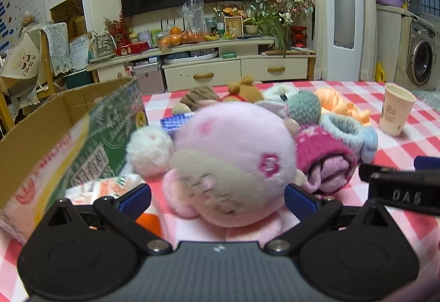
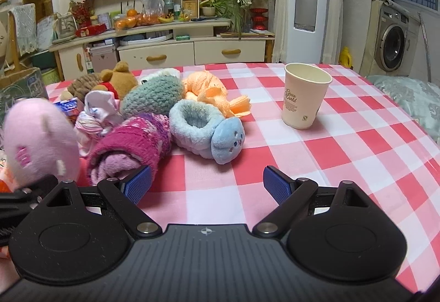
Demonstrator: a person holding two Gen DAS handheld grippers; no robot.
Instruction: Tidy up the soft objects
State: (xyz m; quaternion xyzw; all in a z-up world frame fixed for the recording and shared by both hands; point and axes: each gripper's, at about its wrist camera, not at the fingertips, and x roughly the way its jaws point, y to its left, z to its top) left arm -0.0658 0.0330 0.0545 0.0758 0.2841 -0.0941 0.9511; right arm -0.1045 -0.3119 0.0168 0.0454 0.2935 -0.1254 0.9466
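While the left gripper (image 1: 217, 196) has its blue fingers (image 1: 136, 198) pressed against both sides of a pink plush toy (image 1: 233, 161), that toy sits just beside the open cardboard box (image 1: 68, 131) on the red-checked surface (image 2: 357, 153). The right gripper (image 2: 206, 185) hovers low over bare cloth with its fingers spread apart around nothing. Ahead of it lies the heap: a magenta rolled sock (image 2: 132, 145), a blue fuzzy slipper (image 2: 206, 131), a grey-green plush (image 2: 154, 95), an orange knit toy (image 2: 211, 93). A paper cup (image 2: 302, 95) stands upright, well apart.
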